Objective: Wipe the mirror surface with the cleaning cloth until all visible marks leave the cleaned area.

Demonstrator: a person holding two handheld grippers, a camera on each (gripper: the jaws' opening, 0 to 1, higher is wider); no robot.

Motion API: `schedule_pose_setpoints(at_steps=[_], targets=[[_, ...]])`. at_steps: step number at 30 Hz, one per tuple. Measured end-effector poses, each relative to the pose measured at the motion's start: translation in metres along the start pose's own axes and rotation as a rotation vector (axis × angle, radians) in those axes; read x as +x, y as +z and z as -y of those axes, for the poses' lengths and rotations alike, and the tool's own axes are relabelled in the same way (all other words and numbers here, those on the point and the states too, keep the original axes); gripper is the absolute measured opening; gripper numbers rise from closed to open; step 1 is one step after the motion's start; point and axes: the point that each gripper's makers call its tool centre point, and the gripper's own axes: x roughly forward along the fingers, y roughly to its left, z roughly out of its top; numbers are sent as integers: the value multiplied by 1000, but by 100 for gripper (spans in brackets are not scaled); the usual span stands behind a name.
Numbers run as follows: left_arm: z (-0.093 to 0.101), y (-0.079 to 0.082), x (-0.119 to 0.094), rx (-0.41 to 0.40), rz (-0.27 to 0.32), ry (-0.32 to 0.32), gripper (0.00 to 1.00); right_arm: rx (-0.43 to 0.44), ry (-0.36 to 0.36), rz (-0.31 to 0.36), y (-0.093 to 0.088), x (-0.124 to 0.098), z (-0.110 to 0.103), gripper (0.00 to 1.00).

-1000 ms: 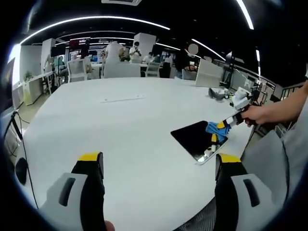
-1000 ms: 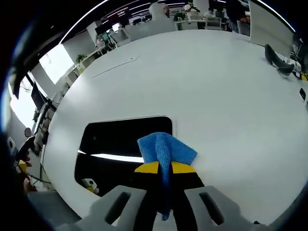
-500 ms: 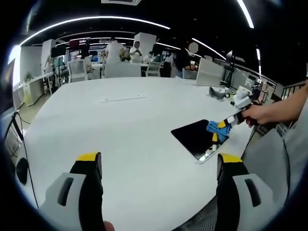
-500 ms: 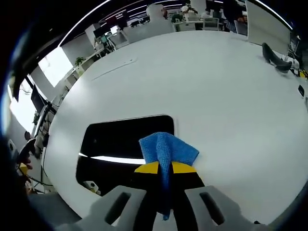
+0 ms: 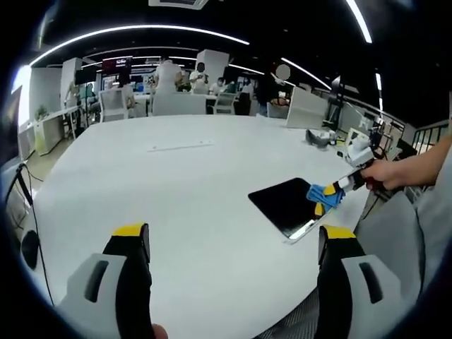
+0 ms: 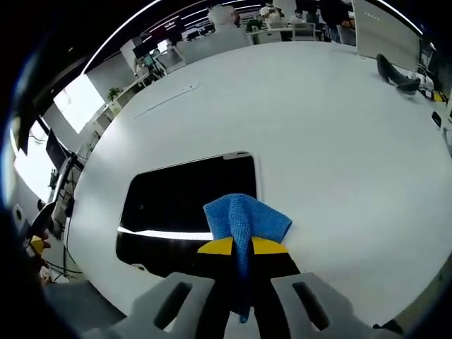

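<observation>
A flat dark mirror (image 6: 185, 207) lies on the white round table (image 6: 311, 127), near its edge. My right gripper (image 6: 242, 246) is shut on a blue cleaning cloth (image 6: 246, 219), whose bunched end rests at the mirror's near right corner. In the left gripper view the same mirror (image 5: 287, 203) lies at the right, with the blue cloth (image 5: 323, 195) at its right edge, held by the right gripper (image 5: 338, 189) in a person's hand (image 5: 385, 171). My left gripper (image 5: 233, 237) stands open low over the table, nothing between its jaws, well left of the mirror.
A thin strip (image 5: 180, 146) lies on the table's far side. A dark object (image 6: 395, 76) sits near the far right rim. Desks, chairs and several people (image 5: 169, 74) stand beyond the table. Cables (image 5: 28, 205) hang off the left edge.
The right gripper with the cloth has slid toward the mirror's right edge and pulled back a little. More mirror surface shows. The left gripper has stayed put.
</observation>
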Motion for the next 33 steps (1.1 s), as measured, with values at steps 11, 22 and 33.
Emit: schedule_pose_setpoints(at_steps=[11, 22, 33], targets=[[2, -2, -1, 6, 3, -1, 99, 15, -28, -32, -15, -11, 3, 2], [3, -5, -3, 6, 1, -2, 99, 51, -28, -37, -26, -17, 1, 1], [-1, 0, -3, 15, 8, 3, 98, 71, -19, -39, -25, -16, -2, 1]])
